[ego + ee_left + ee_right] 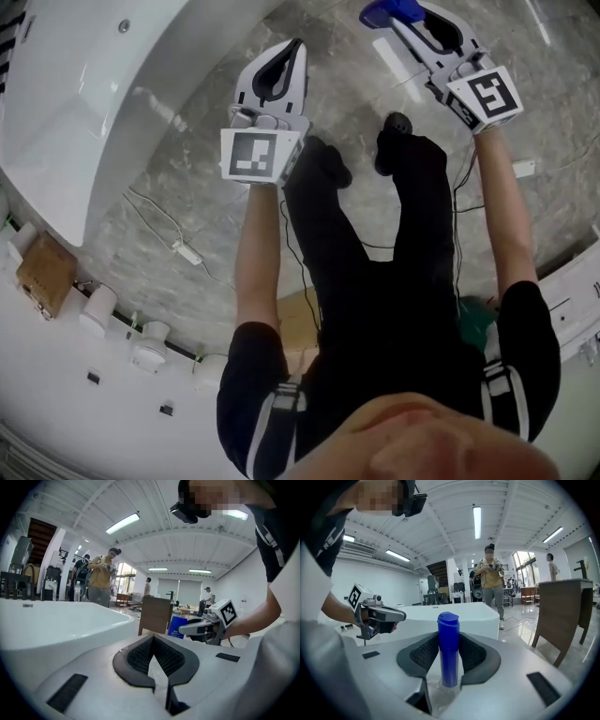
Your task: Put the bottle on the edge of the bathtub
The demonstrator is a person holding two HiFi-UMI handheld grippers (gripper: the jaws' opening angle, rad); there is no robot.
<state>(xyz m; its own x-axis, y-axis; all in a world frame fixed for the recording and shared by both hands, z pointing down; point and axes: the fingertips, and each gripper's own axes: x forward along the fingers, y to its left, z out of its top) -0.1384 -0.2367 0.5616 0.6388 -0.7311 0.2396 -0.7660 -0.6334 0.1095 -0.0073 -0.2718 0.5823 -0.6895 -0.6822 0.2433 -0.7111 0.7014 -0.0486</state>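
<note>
On your left, the glossy white bathtub [112, 164] shows its broad rim, well apart from the load. Your left tongs [296, 47] hang clenched on nothing above the grey marbled floor [187, 178]. Over to your right, the right tongs [449, 643] are clamped on the slim blue plastic bottle [448, 620]. It stands upright in the air, pads on its sides below the cap, not yet at the tub. It looks light and stiff, but that smooth skin could slip, and a tall narrow body may tip on a rim. Grip the body, not the cap. Contents? Can't tell: the blue wall hides them.
</note>
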